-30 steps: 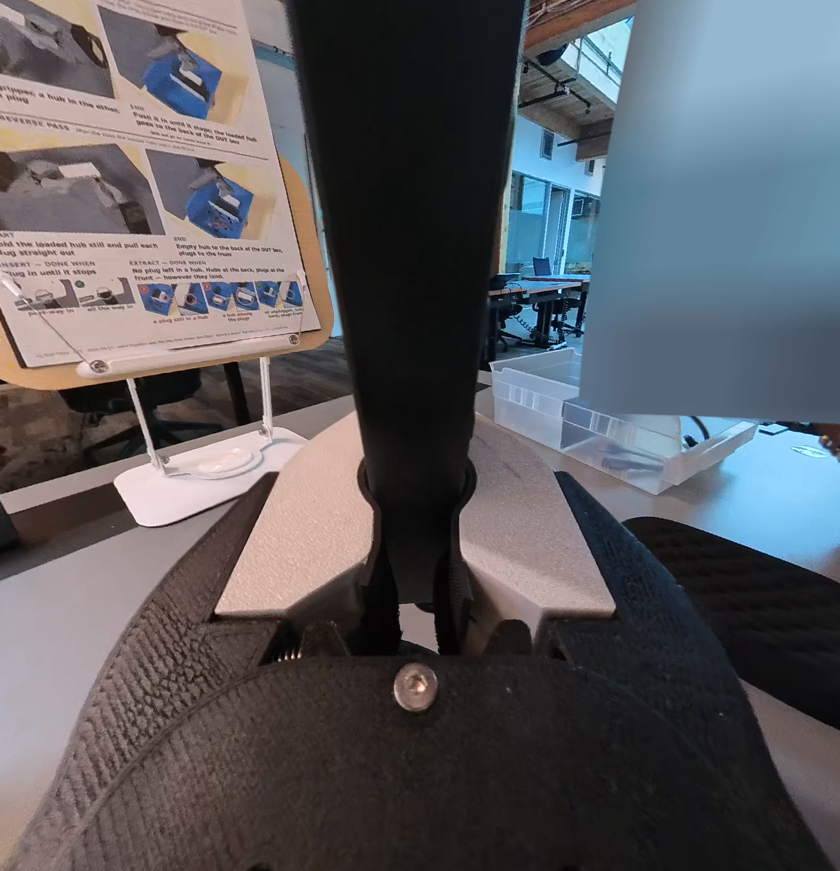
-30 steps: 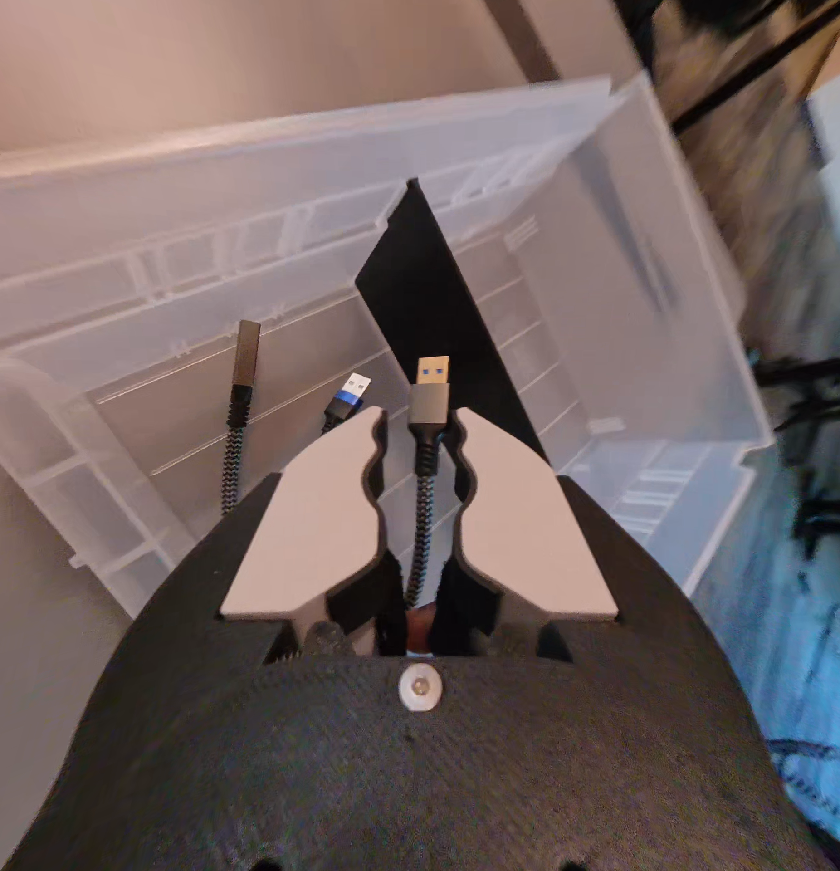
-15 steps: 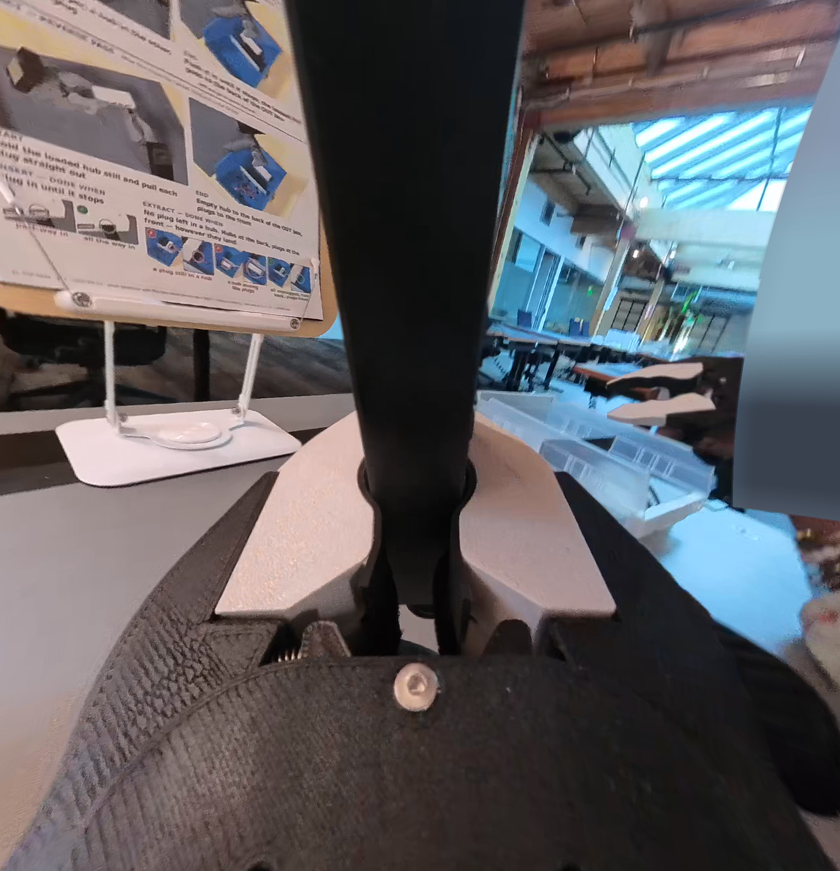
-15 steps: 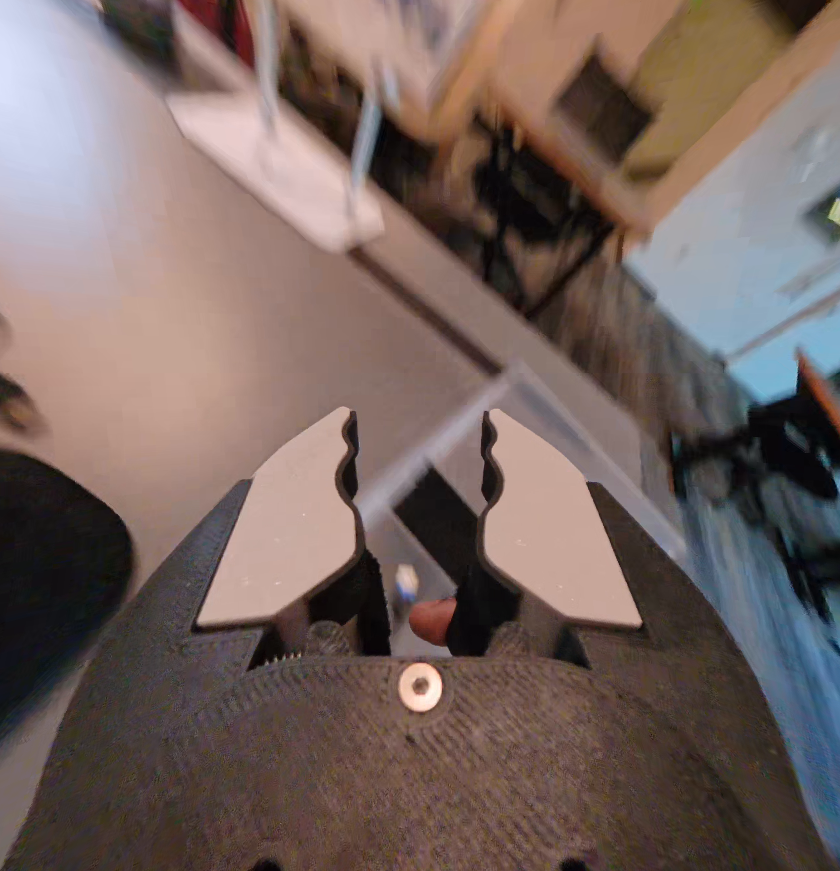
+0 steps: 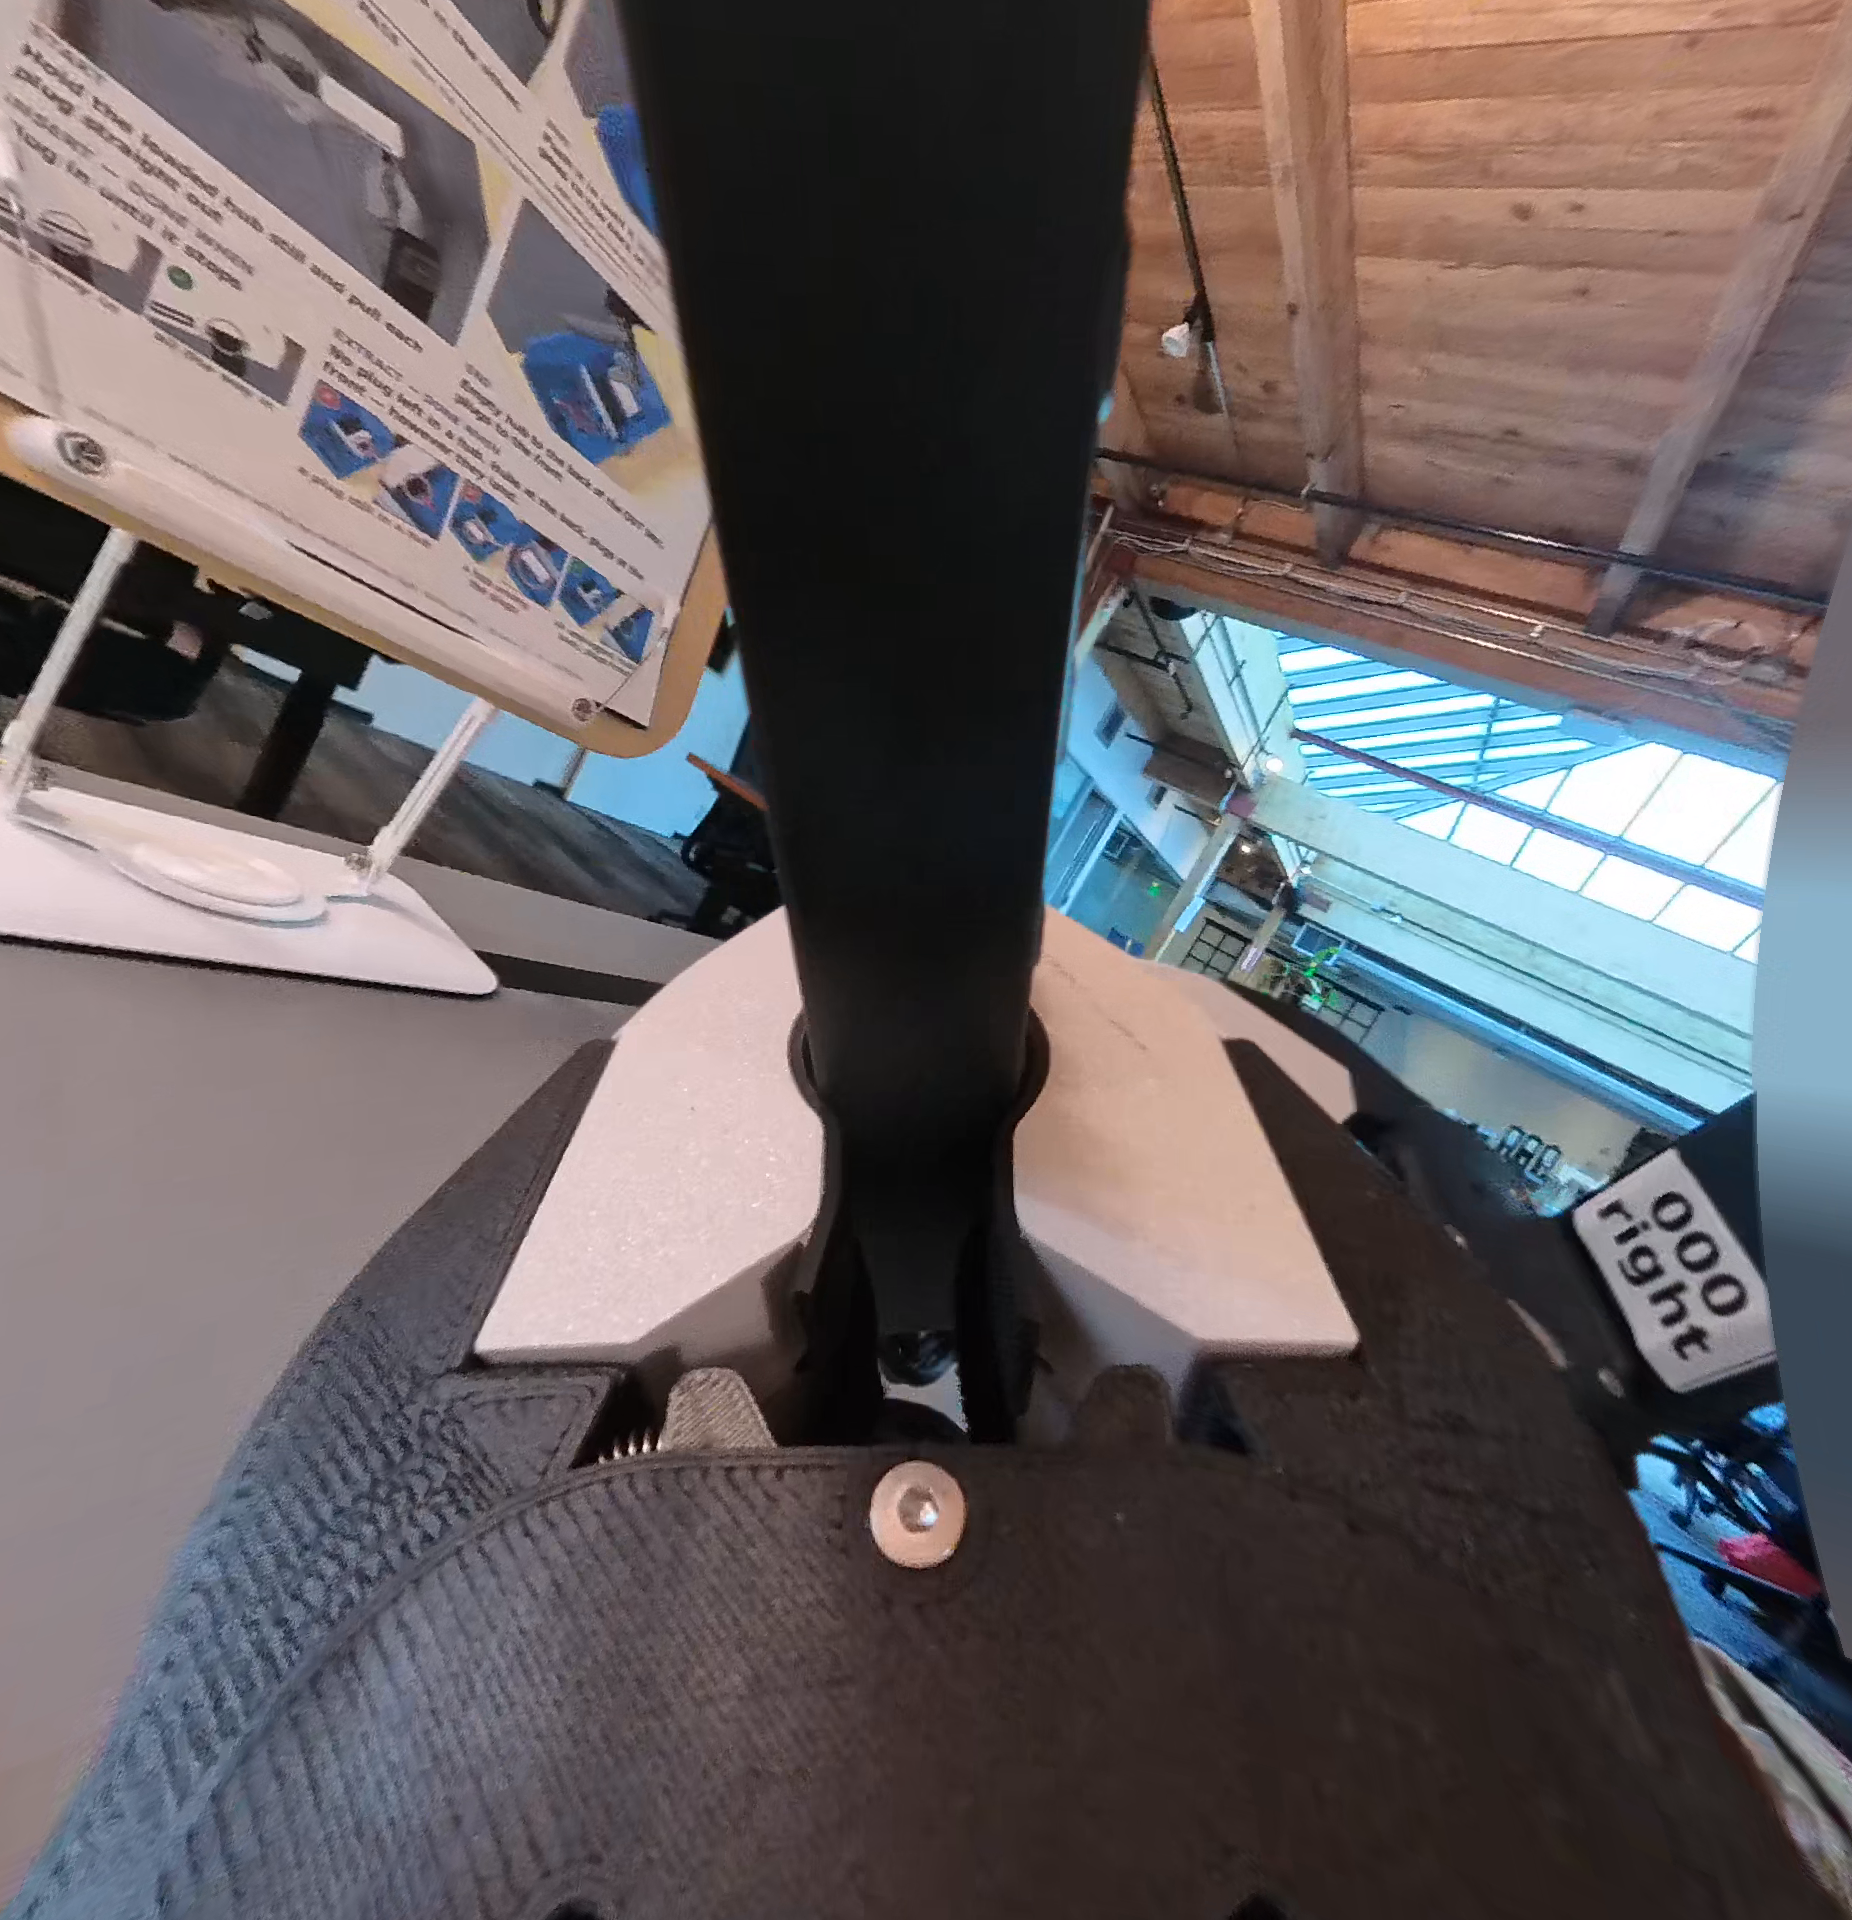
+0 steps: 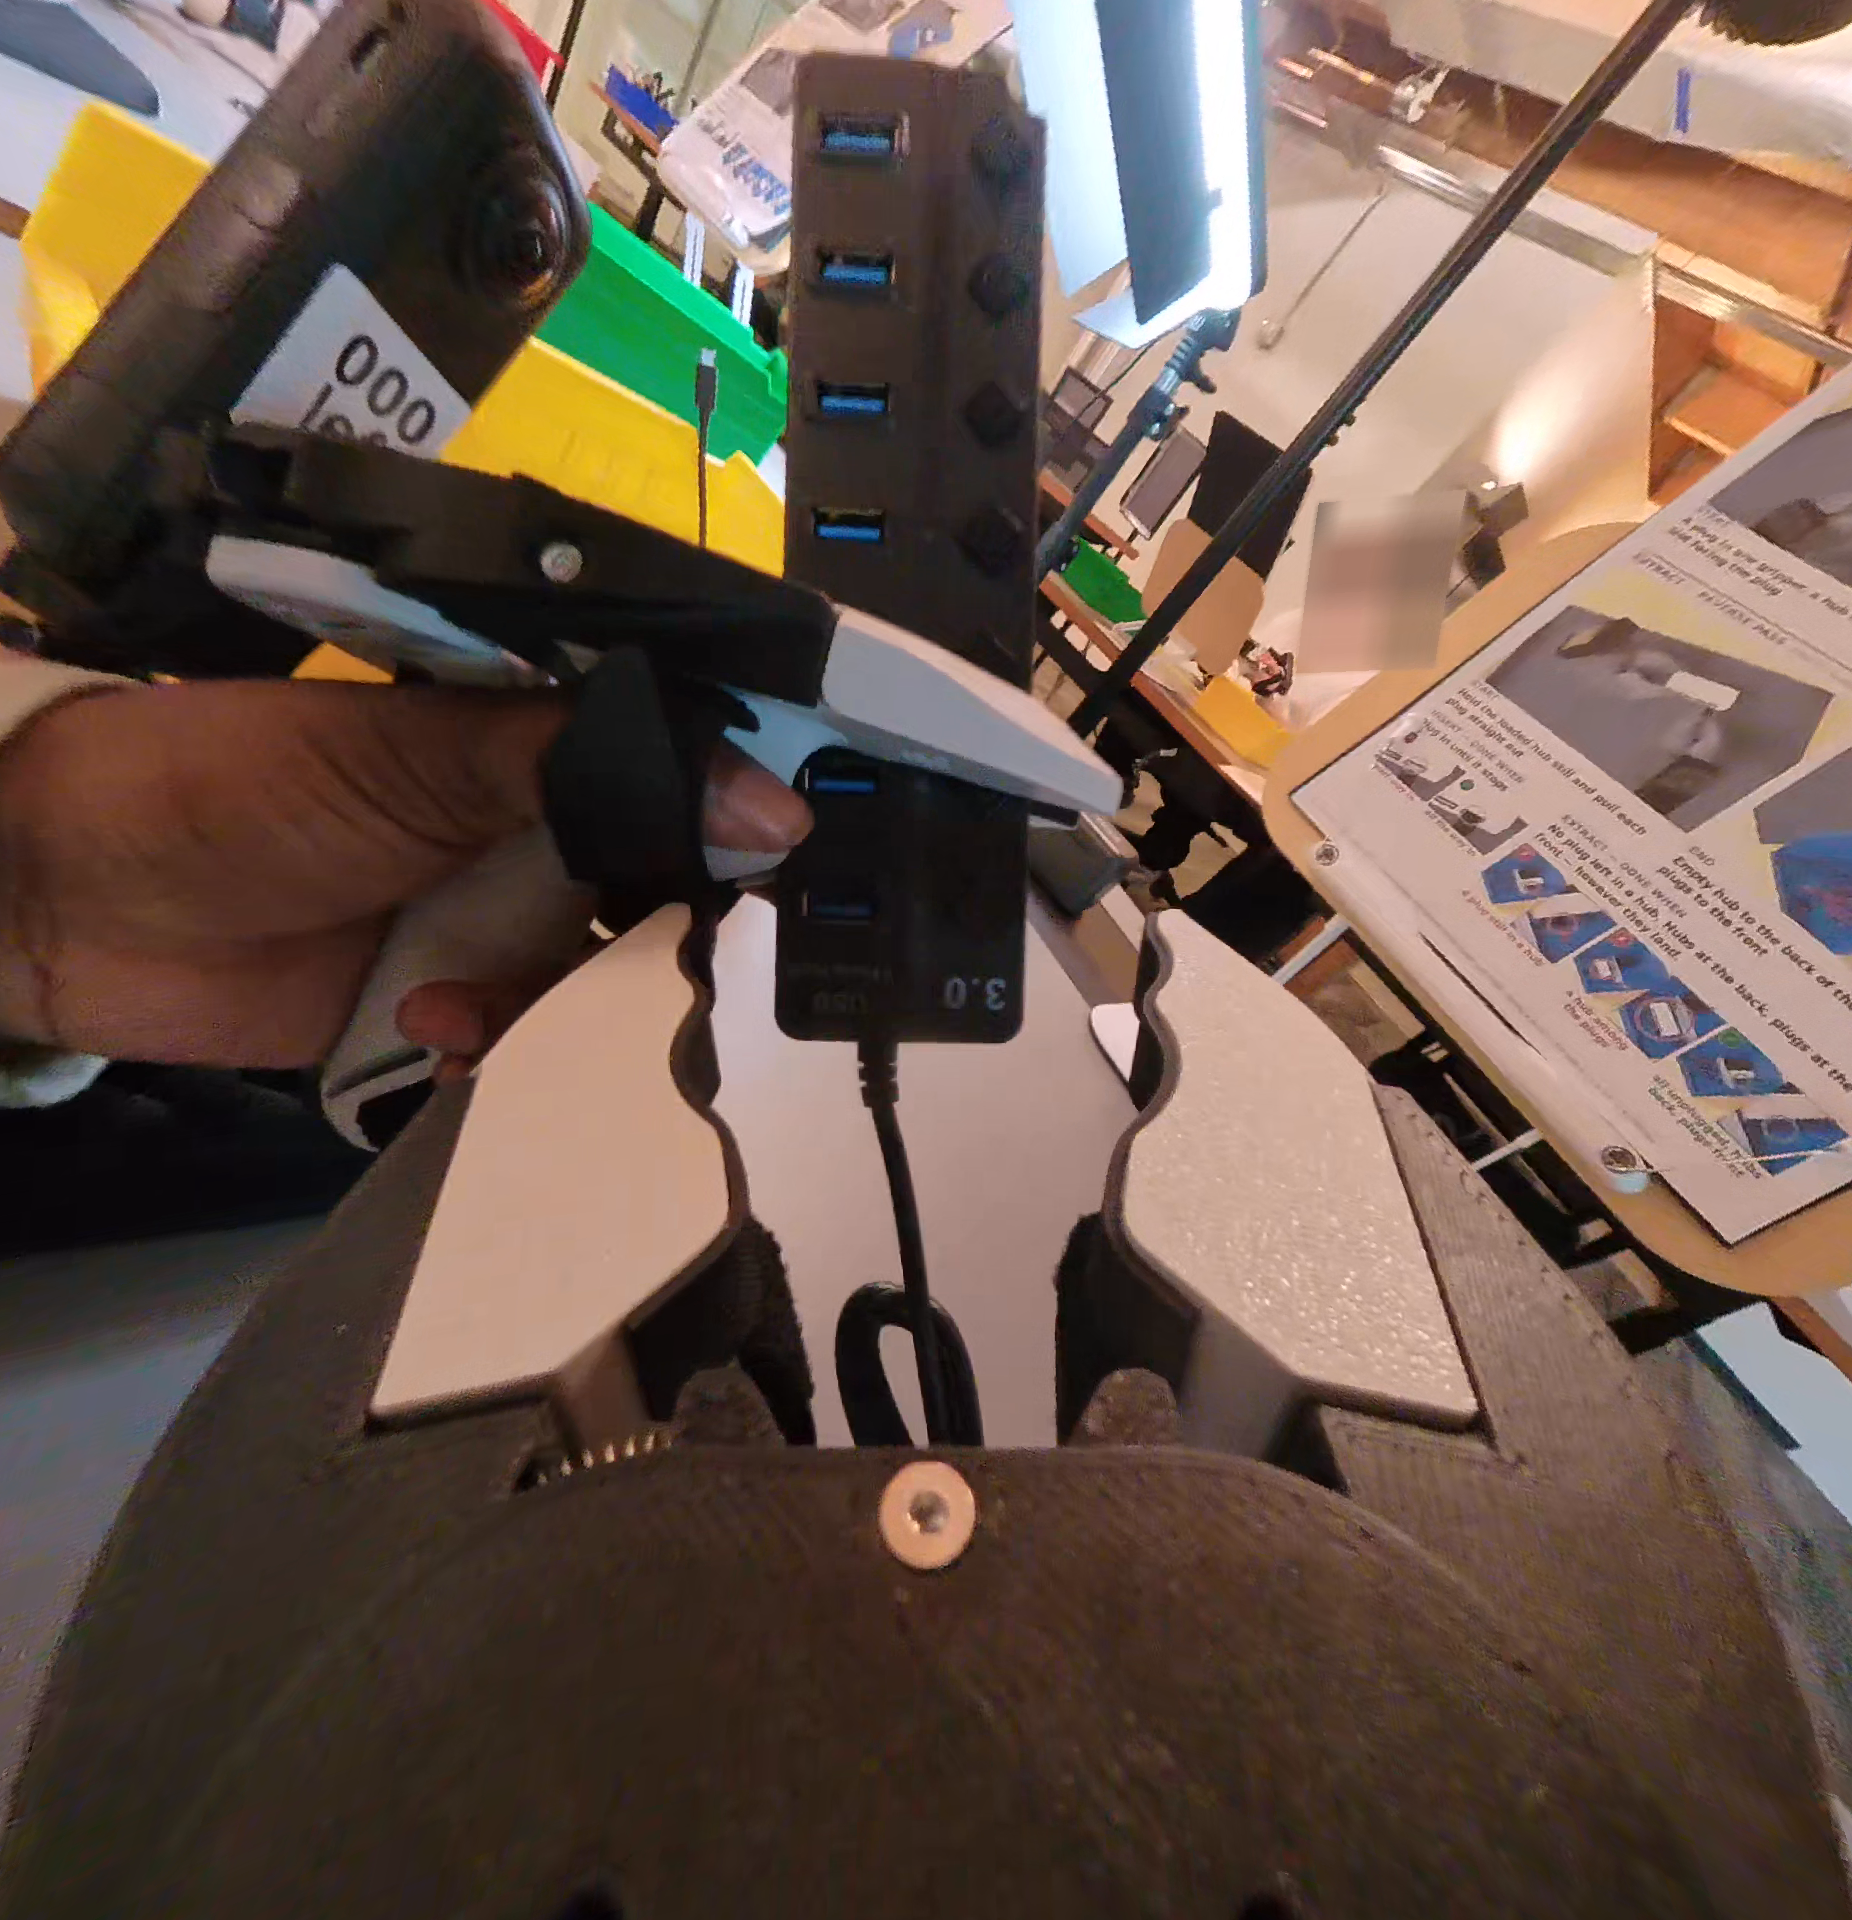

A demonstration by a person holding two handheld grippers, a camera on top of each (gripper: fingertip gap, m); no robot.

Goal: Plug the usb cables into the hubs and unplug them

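Observation:
A long black USB hub (image 6: 906, 520) with several blue ports stands upright in the air. My left gripper (image 6: 1078, 805) is shut on its lower part from the left, and a person's hand (image 6: 226, 852) holds that gripper. In the left wrist view the hub (image 5: 880, 416) rises from between my shut left gripper (image 5: 917, 1039). My right gripper (image 6: 922, 935) is open and empty just below the hub's bottom end. The hub's black cord (image 6: 901, 1195) hangs down between its fingers (image 6: 579, 1143). The right gripper's body also shows in the left wrist view (image 5: 1670, 1278). No USB cable plug sits in the ports I see.
An instruction board on a white stand (image 5: 278, 312) stands on the grey table (image 5: 174, 1195); it is at the right in the right wrist view (image 6: 1628, 831). Yellow (image 6: 610, 436) and green (image 6: 641, 301) bins lie behind the hub. A light panel (image 6: 1182, 156) stands behind.
My right gripper left the grey USB cable in the clear box, swung away, opened wider and now faces the hub. My left gripper tilted upward with the hub still held.

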